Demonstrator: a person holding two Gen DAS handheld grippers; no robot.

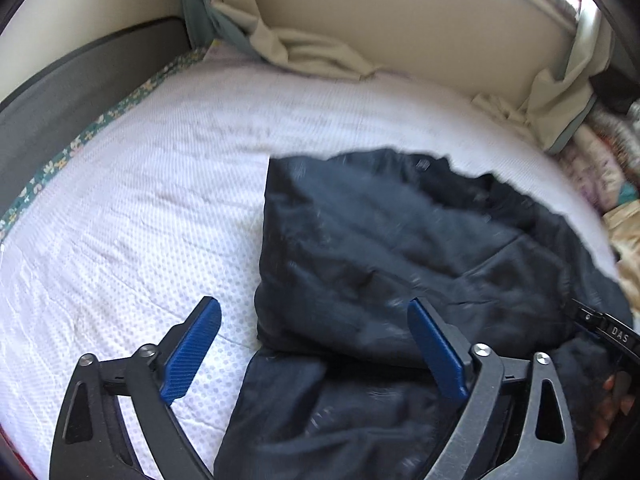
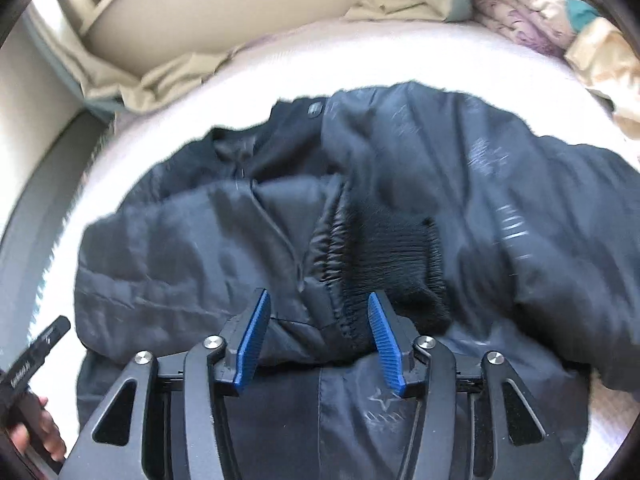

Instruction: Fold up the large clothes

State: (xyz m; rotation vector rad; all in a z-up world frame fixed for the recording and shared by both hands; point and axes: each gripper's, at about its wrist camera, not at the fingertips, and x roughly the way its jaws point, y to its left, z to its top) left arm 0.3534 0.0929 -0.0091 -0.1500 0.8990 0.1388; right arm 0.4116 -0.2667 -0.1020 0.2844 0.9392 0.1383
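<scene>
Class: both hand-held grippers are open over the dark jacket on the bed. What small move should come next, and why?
Probably lower the right hand-held gripper and close it on the ribbed cuff. Its jaws stand open with the cuff just ahead, lying across the jacket. The left hand-held gripper is open too, holding nothing.

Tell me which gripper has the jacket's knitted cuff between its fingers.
The right gripper: its open jaws straddle the ribbed cuff of the black jacket. The left gripper gapes over the jacket's edge and the white bedsheet.
</scene>
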